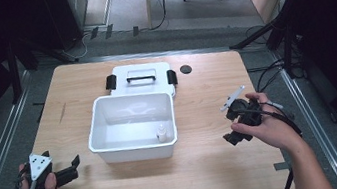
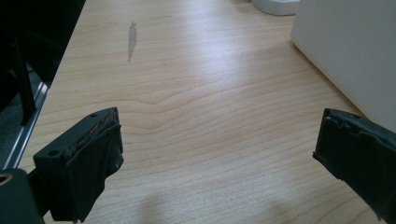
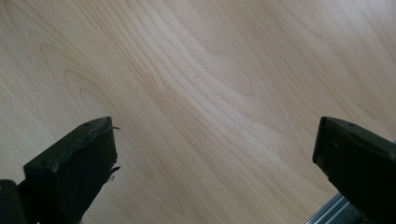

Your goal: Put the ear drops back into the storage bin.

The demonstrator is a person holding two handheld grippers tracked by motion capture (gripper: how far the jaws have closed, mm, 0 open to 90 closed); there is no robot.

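An open white plastic box (image 1: 132, 153) stands in the middle of the wooden table (image 1: 218, 168). A small white bottle (image 1: 162, 134) stands upright in its front right corner. Its lid (image 1: 140, 69), with a black handle and black clips, lies flat just behind it. My left gripper (image 1: 74, 168) is at the table's front left, open and holding nothing, aimed towards the box. In the left gripper view the jaws (image 2: 217, 149) stand wide apart over bare wood, with the box's wall (image 2: 350, 51) at the right. My right gripper (image 1: 231, 124), right of the box, points down at the table, open (image 3: 215, 158) with nothing between its jaws.
A small round black object (image 1: 185, 69) lies on the table right of the lid. A grey streak (image 1: 62, 113) marks the wood at the left. A metal rail (image 3: 327, 212) runs along the table's edge. Dark stands and cables (image 1: 274, 73) surround the table.
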